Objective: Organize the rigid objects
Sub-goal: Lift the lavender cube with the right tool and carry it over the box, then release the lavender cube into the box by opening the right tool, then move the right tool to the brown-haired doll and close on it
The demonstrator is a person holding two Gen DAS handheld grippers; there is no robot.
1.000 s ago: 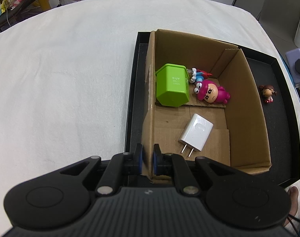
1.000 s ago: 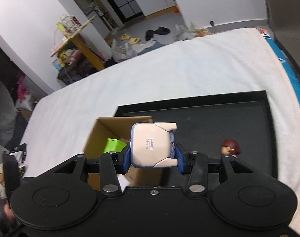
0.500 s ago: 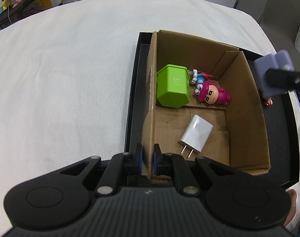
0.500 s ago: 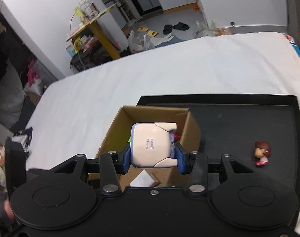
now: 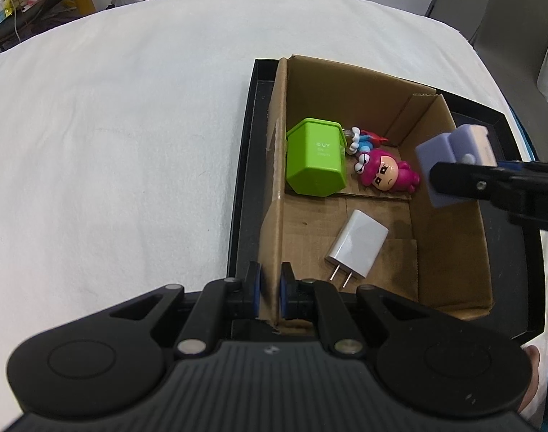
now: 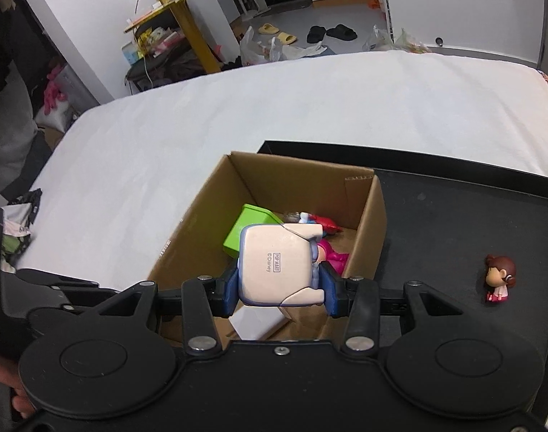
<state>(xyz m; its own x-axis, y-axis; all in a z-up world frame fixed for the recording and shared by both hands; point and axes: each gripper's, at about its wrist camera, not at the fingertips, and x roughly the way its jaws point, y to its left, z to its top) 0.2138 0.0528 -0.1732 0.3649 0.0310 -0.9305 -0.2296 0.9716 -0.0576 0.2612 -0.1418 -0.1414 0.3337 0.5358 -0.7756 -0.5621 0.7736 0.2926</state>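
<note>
Nearest my left camera, the left gripper (image 5: 268,297) has its blue pads pinched onto the near-left wall of the open brown cardboard box (image 5: 279,165), closed on the thin card. On my right camera, the right gripper (image 6: 280,288) is clamped on a cream and lavender block-shaped toy figure (image 6: 277,264), base toward the lens with small print on it; it hangs over the near part of the box, tilted downward. From the left camera I see that same toy (image 5: 454,165) coming in from the right, above the box's right wall.

Inside the box, a white rectangular wall charger with two prongs (image 5: 356,244) lies near; farther in sit a bright green hexagonal plastic container (image 5: 315,162), a pink round-headed doll (image 5: 385,172) and a small red and blue figure (image 5: 364,138). The box stands at the left of a black shallow tray (image 6: 464,223) on a white cloth-covered table (image 5: 111,144). A small brown-haired doll (image 6: 499,282) stands on the tray, well right of the box.

A second ago the toy was held short of the box; it has since moved over it. My left grip has stayed put.
</note>
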